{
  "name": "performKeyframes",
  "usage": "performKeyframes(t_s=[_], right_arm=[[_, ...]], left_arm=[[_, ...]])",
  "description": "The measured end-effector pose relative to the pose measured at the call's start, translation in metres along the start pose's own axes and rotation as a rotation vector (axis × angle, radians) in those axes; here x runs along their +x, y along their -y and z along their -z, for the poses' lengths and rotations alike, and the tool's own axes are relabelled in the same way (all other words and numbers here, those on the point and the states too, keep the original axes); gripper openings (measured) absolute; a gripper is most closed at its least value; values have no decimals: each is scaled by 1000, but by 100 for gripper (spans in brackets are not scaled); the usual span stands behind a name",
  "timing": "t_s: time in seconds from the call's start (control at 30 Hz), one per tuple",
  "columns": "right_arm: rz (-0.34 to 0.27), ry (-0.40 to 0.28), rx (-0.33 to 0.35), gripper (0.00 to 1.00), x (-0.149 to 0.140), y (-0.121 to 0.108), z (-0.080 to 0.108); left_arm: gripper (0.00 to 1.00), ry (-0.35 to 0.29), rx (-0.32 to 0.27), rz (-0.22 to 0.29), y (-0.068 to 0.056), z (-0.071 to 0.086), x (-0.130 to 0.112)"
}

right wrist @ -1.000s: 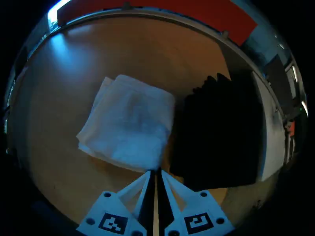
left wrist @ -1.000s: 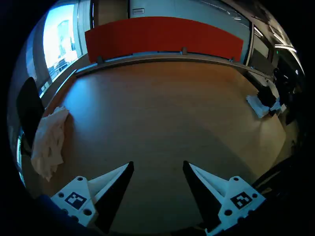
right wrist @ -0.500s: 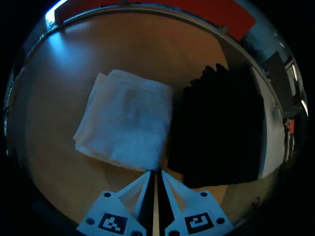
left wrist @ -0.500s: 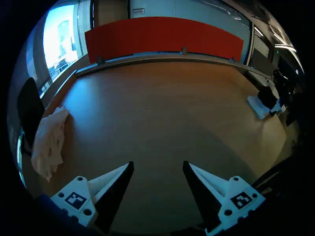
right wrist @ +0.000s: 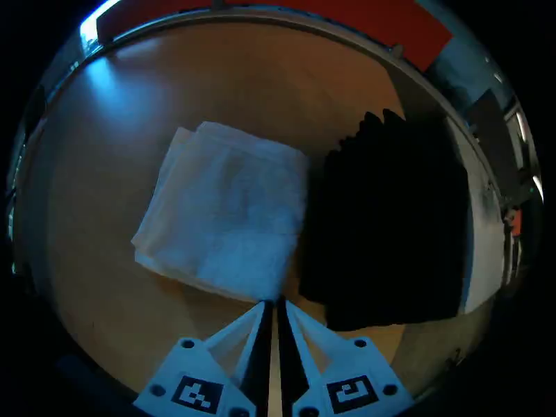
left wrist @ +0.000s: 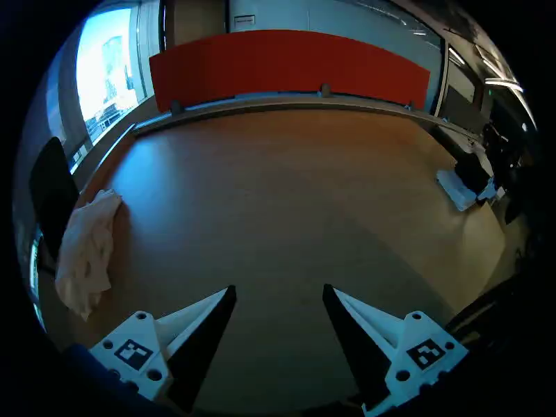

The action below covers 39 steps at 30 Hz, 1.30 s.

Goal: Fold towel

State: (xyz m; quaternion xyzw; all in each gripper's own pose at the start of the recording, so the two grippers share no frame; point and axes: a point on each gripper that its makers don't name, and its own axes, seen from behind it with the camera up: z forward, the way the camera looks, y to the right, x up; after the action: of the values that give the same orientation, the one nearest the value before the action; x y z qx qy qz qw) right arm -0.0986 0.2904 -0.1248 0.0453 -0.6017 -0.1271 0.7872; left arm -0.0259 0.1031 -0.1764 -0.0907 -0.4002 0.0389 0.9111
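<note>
The right gripper [right wrist: 276,304] is hovering with its fingers pressed together, tips just beside the near edge of the folded white towel [right wrist: 226,219]. The towel is lying flat on the wooden table [right wrist: 104,139], just beside a black cloth [right wrist: 389,222]. The left gripper [left wrist: 278,288] is holding its fingers spread above the table. A crumpled cloth [left wrist: 87,254] is lying at the left edge, and a red partition [left wrist: 292,66] is standing beyond.

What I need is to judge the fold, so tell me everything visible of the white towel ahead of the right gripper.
The white towel is folded into a thick rectangular pad of terry-looking cloth, blue-tinted. Stacked layer edges show along its left and near sides. It lies flat on the wooden table, its right edge against a dark pile. Its near corner sits just ahead of the right gripper, whose fingers are closed; contact cannot be told.
</note>
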Motion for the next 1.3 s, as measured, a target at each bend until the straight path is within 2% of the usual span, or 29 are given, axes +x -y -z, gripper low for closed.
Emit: performKeyframes(t_s=[0.4,0.57,0.67,1.0,1.3], right_arm=[[-6,-32,2,46,2,4,9],[-26,-73,31,72,10,14,15],[-39,-94,38,82,15,18,19],[-63,-158,32,85,31,24,33],[-157,-318,25,84,62,29,56]], left_arm=[[92,-10,-9,3,-1,-1,4],[92,-17,-16,4,-2,-2,7],[92,-19,-20,6,-2,-3,8],[92,-30,-24,9,1,-2,12],[92,-46,-24,10,4,-1,19]])
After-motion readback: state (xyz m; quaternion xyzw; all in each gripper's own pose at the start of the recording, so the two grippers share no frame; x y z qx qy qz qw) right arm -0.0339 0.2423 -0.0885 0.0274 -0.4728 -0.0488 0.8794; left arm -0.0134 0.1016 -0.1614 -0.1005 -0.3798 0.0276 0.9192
